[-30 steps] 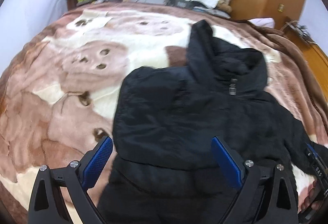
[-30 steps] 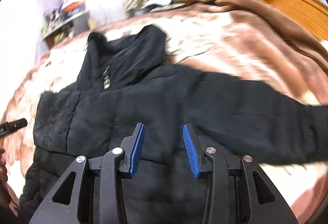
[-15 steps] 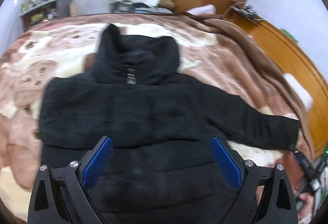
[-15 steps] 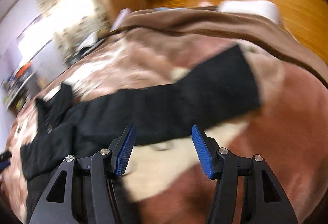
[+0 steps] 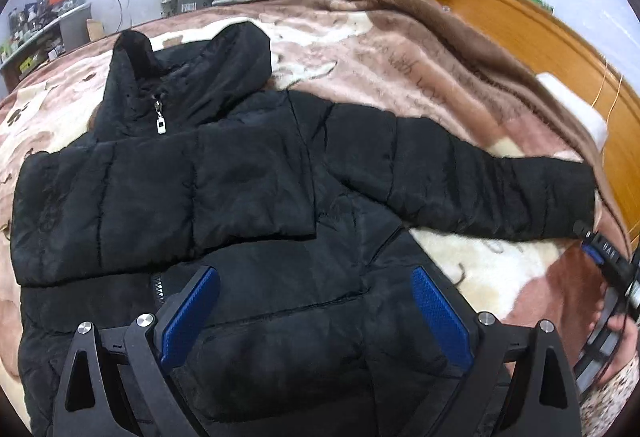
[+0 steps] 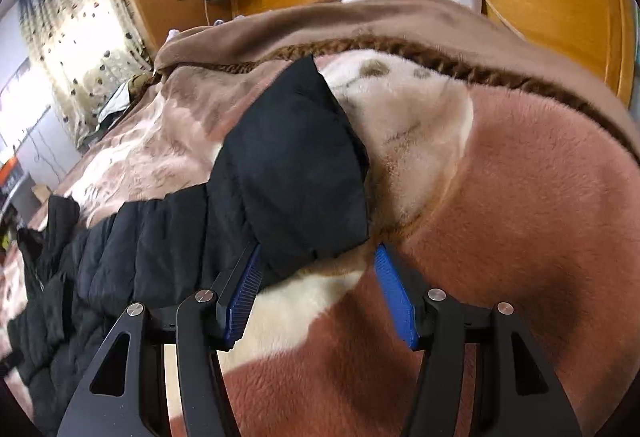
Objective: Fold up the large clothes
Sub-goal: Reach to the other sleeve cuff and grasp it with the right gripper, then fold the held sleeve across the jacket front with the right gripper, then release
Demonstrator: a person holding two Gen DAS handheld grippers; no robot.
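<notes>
Both tongs gape: left (image 5: 314, 311) over jacket (image 5: 240, 197), right (image 6: 318, 293) straddling cuff (image 6: 304, 173) (untouched).

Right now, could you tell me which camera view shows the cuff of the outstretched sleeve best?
The right wrist view: the cuff fills the centre, its end lying between the open jaws on the blanket. In the left wrist view it is small, distorted near the right edge, beside the right gripper.
</notes>
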